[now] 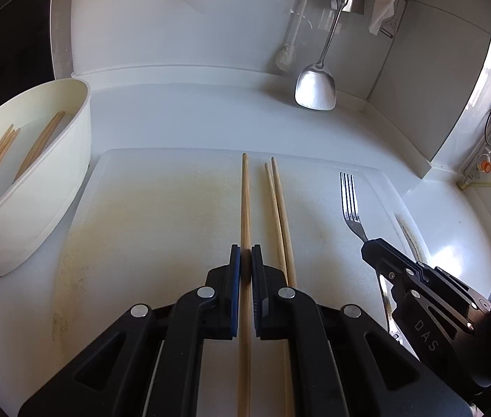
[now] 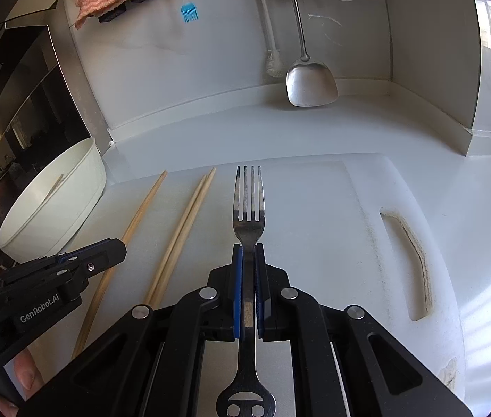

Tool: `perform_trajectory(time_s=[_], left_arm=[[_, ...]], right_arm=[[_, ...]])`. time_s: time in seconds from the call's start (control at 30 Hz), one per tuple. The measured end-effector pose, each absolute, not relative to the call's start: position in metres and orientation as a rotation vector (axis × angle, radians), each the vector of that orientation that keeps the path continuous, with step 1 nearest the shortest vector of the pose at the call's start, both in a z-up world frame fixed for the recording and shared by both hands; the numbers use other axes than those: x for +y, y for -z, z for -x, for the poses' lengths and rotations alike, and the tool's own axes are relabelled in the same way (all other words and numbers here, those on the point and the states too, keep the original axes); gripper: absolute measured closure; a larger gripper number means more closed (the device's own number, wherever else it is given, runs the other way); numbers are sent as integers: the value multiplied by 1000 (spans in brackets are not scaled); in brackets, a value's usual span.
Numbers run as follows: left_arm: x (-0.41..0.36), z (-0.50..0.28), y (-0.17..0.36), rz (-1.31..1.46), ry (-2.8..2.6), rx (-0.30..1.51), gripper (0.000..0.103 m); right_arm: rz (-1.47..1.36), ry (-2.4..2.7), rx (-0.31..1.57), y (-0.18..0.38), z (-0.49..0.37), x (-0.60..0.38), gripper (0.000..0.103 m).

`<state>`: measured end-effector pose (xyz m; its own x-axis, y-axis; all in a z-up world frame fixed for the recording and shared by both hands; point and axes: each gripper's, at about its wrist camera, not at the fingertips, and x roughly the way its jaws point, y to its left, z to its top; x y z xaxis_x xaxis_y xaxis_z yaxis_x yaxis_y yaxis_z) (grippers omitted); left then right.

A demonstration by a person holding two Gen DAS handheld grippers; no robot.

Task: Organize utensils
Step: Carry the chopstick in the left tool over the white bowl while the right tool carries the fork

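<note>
1. The left gripper (image 1: 245, 257) was closed tight on one wooden chopstick (image 1: 245, 201). The stick ran straight between its two blue pads and stuck out far past the tips.
2. Two more chopsticks (image 1: 278, 205) lay side by side on the white cutting board (image 1: 141, 215), just to the right of the held one.
3. The right gripper (image 2: 249, 253) was closed tight on a metal fork (image 2: 249, 205). It pinched the fork at the neck. The prongs pointed away past the tips, and the handle ran back under the gripper.
4. A white tub (image 1: 54, 180) sat at the left edge of the board, well apart from both grippers. Some chopsticks lay inside it.
5. A shiny metal spatula (image 1: 315, 87) hung by the back wall.
</note>
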<state>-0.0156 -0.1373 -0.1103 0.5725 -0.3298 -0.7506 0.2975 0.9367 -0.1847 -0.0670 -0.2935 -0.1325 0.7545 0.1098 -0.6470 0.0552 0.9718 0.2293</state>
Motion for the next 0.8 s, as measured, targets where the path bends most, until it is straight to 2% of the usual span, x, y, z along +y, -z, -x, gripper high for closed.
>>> perform_trajectory(time_s=[0.2, 0.43, 0.63, 0.8], left_arm=[[-127, 23, 92, 66, 342, 893, 96], [-108, 37, 39, 104, 290, 853, 96], [-63, 42, -4, 145, 202, 824, 96], [-9, 23, -27, 138, 133, 798, 96]], right_arm=[[-232, -50, 709, 107, 68, -289, 97], [-230, -158, 712, 57, 65, -274, 97], [-168, -240, 702, 12, 61, -237, 97], [-159, -290, 703, -4, 39, -191, 97]])
